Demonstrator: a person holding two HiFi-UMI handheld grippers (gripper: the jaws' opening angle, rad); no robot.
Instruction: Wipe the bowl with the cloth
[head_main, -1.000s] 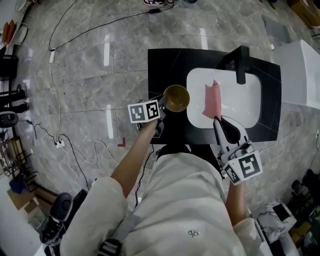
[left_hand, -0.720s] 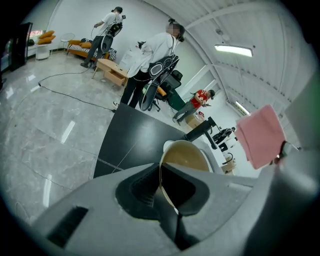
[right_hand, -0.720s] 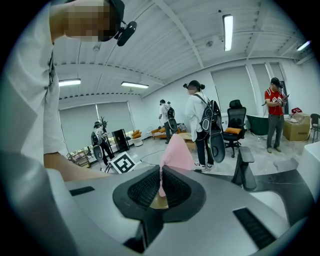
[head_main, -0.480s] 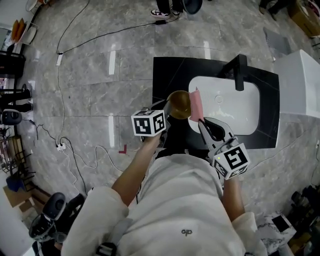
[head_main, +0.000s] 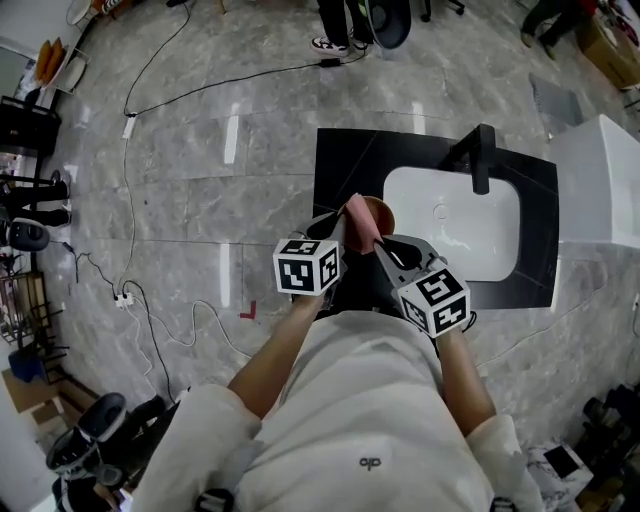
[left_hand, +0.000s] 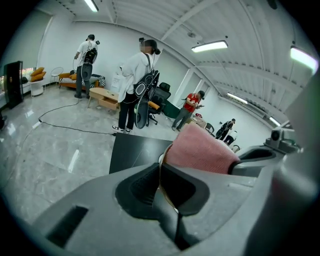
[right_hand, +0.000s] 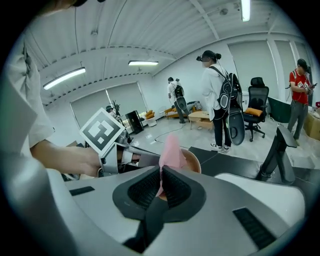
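A brown bowl (head_main: 379, 212) is held up near the front left corner of the black counter (head_main: 340, 160). My left gripper (head_main: 335, 226) is shut on the bowl's thin rim (left_hand: 161, 170), which runs between its jaws in the left gripper view. My right gripper (head_main: 372, 240) is shut on a pink cloth (head_main: 358, 222). The cloth (right_hand: 171, 149) stands upright from the jaws, with its upper end at the bowl's (right_hand: 193, 161) mouth. In the left gripper view the cloth (left_hand: 200, 150) bulges just past the rim.
A white sink (head_main: 480, 240) with a black faucet (head_main: 478, 152) is set in the counter to the right. Cables (head_main: 150, 90) trail over the grey tiled floor. Several people (left_hand: 137, 80) stand in the room beyond, beside an office chair (right_hand: 257, 107).
The right gripper carried the cloth from over the sink leftward to the bowl. The left gripper drew the bowl nearer to the body, so both grippers now meet.
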